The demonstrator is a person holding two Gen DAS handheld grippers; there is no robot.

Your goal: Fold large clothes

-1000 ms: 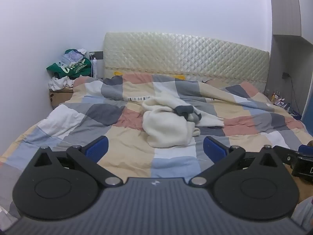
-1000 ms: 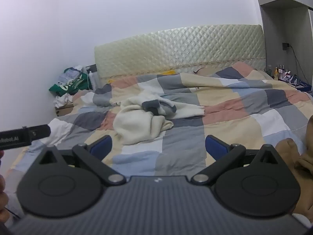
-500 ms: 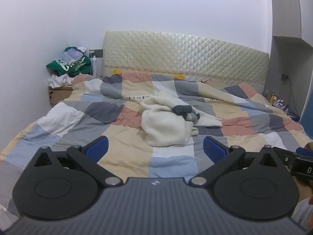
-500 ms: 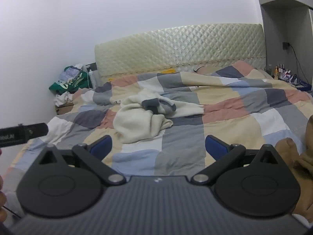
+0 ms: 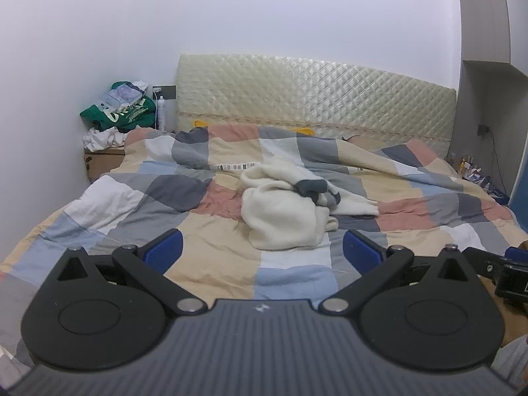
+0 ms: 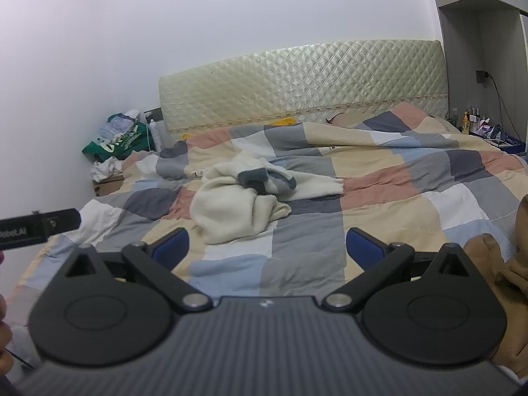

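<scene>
Cream fleece, bunched and rumpled, is making up the sweater (image 5: 283, 211), with a dark grey cuff or collar (image 5: 312, 188) poking out on top. It is lying on the checked quilt (image 5: 211, 254), ahead of the left gripper (image 5: 260, 247) and ahead-left of the right gripper (image 6: 267, 247). One sleeve (image 6: 313, 186) is stretching out toward the right, giving the heap a roughly left-right long axis. Both grippers are hovering with jaws spread wide, gripping nothing.
</scene>
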